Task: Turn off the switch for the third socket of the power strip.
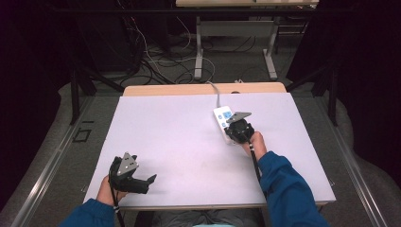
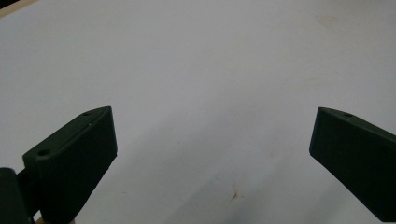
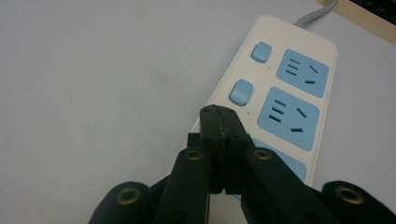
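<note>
The power strip (image 3: 280, 88) lies flat on the right half of the table (image 1: 179, 132), its grey cord (image 1: 216, 92) running off the far edge. It is white, with blue sockets (image 3: 290, 117) and blue switches (image 3: 241, 92) beside them. The right gripper (image 3: 219, 114) stands over the strip's near end, its jaws pressed together with nothing between them, tips just short of a switch. The left gripper (image 2: 212, 140) rests at the near left corner, jaws spread wide over bare tabletop. The top is pale and faintly stained. Beyond it lie a dark floor, tangled cables (image 1: 156, 61) and a desk frame (image 1: 234, 42).
</note>
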A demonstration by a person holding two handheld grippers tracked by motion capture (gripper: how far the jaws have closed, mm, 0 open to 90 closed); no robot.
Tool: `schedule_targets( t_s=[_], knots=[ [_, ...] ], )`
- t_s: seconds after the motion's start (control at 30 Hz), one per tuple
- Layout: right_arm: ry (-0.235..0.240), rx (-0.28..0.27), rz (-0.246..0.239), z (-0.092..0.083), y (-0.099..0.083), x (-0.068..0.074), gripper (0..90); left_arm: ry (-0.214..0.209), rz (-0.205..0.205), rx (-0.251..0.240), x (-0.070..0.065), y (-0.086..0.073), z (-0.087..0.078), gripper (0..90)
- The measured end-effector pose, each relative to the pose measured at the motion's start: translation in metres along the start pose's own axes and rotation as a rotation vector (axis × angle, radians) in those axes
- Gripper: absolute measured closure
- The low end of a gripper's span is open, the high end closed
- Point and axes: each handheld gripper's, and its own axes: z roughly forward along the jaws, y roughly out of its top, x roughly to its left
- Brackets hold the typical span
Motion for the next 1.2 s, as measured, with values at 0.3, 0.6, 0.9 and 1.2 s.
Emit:
schedule_targets(
  t_s=[0.3,0.6,0.9,1.2],
  knots=[
    [0.011,-0.01,0.017,-0.0003,-0.0014,-0.0025,90.0,0.001,-0.003,-0.001,0.0,0.0,0.0,0.7],
    [0.023,-0.016,0.04,-0.0005,-0.0024,-0.0038,90.0,-0.001,0.0,-0.001,0.0001,0.0,-0.0002,0.7],
    [0.027,-0.013,0.044,-0.0001,-0.0021,-0.0036,90.0,-0.001,0.0,-0.001,0.0001,0.0,-0.0001,0.7],
    [0.022,-0.017,0.044,-0.0005,-0.0023,-0.0045,90.0,-0.001,-0.001,-0.002,-0.0001,0.0001,-0.0004,0.7]
  ],
)
